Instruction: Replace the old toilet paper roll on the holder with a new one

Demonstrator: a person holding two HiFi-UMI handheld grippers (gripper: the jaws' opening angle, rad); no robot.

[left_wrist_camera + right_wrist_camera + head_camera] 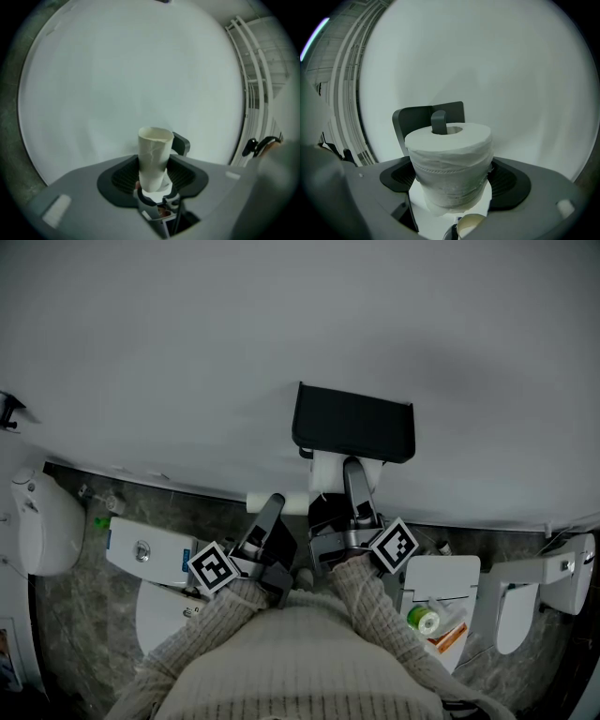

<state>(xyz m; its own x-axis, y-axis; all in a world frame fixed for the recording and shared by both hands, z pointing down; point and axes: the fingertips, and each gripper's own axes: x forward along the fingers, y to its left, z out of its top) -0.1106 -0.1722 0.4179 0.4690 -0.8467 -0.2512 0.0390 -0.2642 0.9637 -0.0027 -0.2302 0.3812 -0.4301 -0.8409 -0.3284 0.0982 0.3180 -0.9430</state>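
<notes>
— Head view first: where are the two tools?
— Both are raised toward the white wall (pixel 187 352), held out from cream knitted sleeves (pixel 375 601). The left tool (pixel 270 512) sits low and left of the black holder (pixel 353 423). The right tool (pixel 354 486) is directly beneath the holder.
— What does the left one carry?
— In the left gripper view, the left tool (pixel 154 176) is clamped on the empty tube (pixel 153 154). The pale cardboard core stands upright between the jaws, open end up, with a crease running down its side. In the head view the tube (pixel 258 501) shows as a short white cylinder lying across, just left of the holder and clear of it.
— And the new roll?
— In the right gripper view, the new roll (pixel 450 159) fills the gap in the right tool (pixel 452 180), and both jaws press on its sides, so it is gripped. The holder's dark peg (pixel 438 123) pokes up through the roll's core, and the holder's back plate (pixel 410 124) stands behind it against the wall.
— So the roll is on the holder?
— It is threaded over the peg while the tool holds it. From the head view the roll (pixel 328 474) is a white block tucked right under the holder.
— Anything else around?
— A white toilet (pixel 159 563) stands on the dark mottled floor (pixel 66 615), below the left tool.
</notes>
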